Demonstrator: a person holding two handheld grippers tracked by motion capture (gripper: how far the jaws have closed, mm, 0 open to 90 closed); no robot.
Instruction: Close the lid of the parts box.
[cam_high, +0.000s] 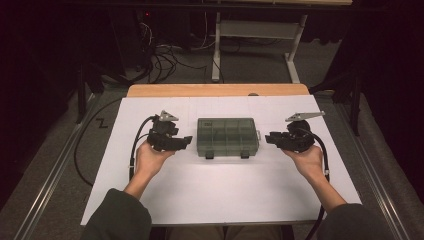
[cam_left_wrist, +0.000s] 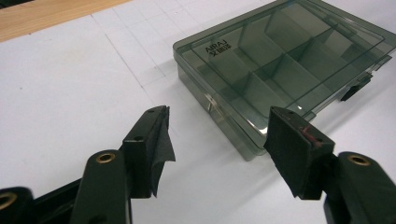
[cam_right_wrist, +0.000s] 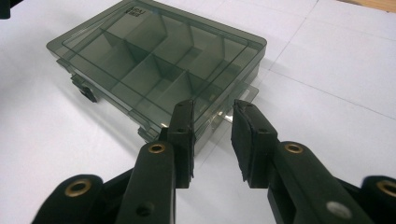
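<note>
Left tongs (cam_high: 186, 141) gape empty, right tongs (cam_high: 270, 138) part-open, empty too, flanking the closed smoky compartment box (cam_high: 228, 136) mid-bench (cam_high: 150, 200). I'd come in level, squeeze both ends evenly, clear of the latches.

A compartment box (cam_high: 228, 137) lies flat at the middle of a white sheet (cam_high: 215, 195) that covers most of the table (cam_high: 215, 90), whose far edge stays bare behind the sheet. The left gripper (cam_high: 186, 140) sits just left of the box, the right gripper (cam_high: 269, 138) just right of it, each apart from the box. The box's 2 latches (cam_high: 209, 156) face the person, and dividers lie inside it under the lid
</note>
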